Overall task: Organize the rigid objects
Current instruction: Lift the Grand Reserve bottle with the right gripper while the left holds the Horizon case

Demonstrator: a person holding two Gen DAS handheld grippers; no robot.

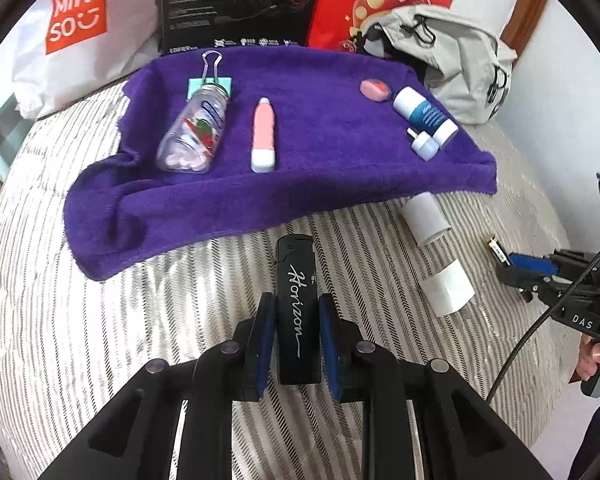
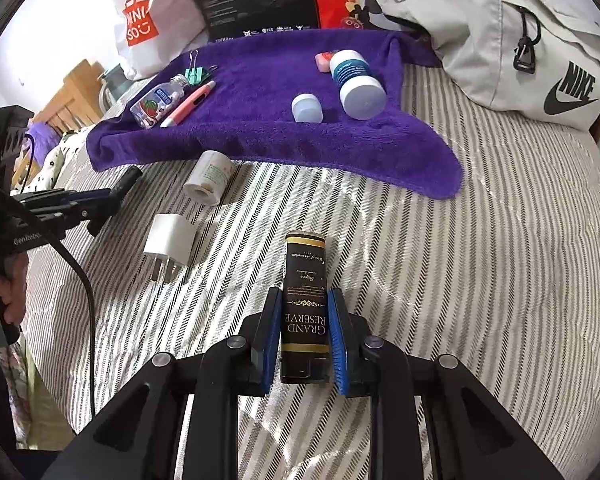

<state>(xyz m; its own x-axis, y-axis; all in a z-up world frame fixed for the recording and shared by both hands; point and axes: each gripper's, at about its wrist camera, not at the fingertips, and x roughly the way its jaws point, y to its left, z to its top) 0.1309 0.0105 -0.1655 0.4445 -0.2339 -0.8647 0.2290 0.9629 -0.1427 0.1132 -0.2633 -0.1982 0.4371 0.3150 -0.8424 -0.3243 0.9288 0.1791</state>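
We see black Horizon lighter (image 1: 298, 308) clamped lengthwise above striped bed, black-gold Grand Reserve box (image 2: 305, 308) likewise gripped, white plug adapter (image 2: 170, 245) and white roll (image 2: 209, 176) lying on bed, purple towel (image 2: 260, 120) carrying candy bottle (image 1: 194, 132), pink pen (image 1: 265, 136), blue-white jar (image 2: 358, 84)

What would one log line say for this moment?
left gripper: shut on black lighter | right gripper: shut on Grand Reserve box | purple towel: holds sorted items | charger: on bed

A plush purple towel (image 1: 284, 152) lies on the grey-and-white herringbone-striped bedspread (image 1: 140, 320); glossy black lighter (image 1: 298, 312), white script; black-and-gold rectangular lighter (image 2: 304, 312).
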